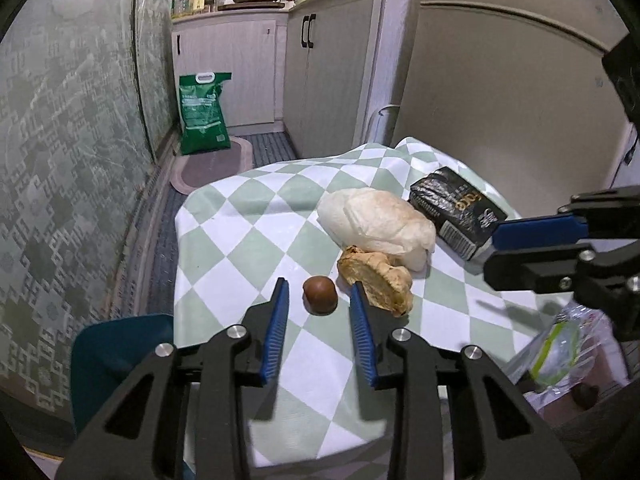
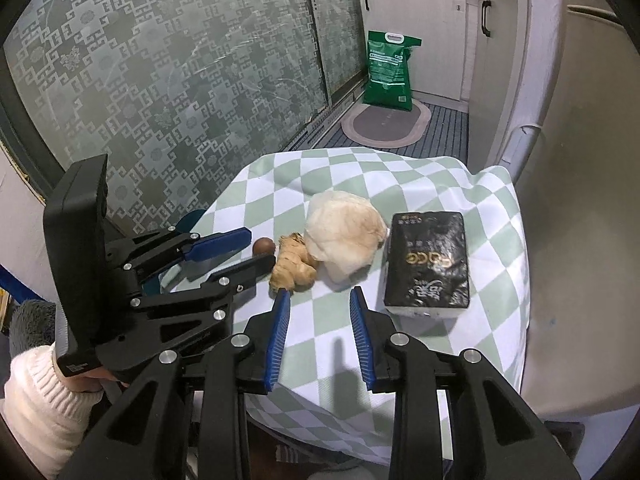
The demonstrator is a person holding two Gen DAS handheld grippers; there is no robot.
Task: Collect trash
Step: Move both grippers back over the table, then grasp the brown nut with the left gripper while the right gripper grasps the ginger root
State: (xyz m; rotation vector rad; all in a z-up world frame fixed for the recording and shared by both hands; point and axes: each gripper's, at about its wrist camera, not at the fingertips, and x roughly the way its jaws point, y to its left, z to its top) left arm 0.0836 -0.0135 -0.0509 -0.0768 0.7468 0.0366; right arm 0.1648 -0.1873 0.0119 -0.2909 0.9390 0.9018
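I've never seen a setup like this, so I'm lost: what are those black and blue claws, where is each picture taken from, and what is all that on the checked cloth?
There is no robot here. A person holds a hand tool with two blue-padded jaws in each hand, and each tool carries a wide-angle camera looking along its jaws. One picture comes from the left gripper, the other from the right gripper; each also catches the other tool at its edge.

On the table with the green and white checked cloth lie a small brown round thing, perhaps a nut or fruit, a knobbly piece of ginger, a crumpled white wad and a black packet.

Nothing is held. Both pairs of jaws stand open; the left ones frame the brown round thing without touching it, and the right ones hover over bare cloth.
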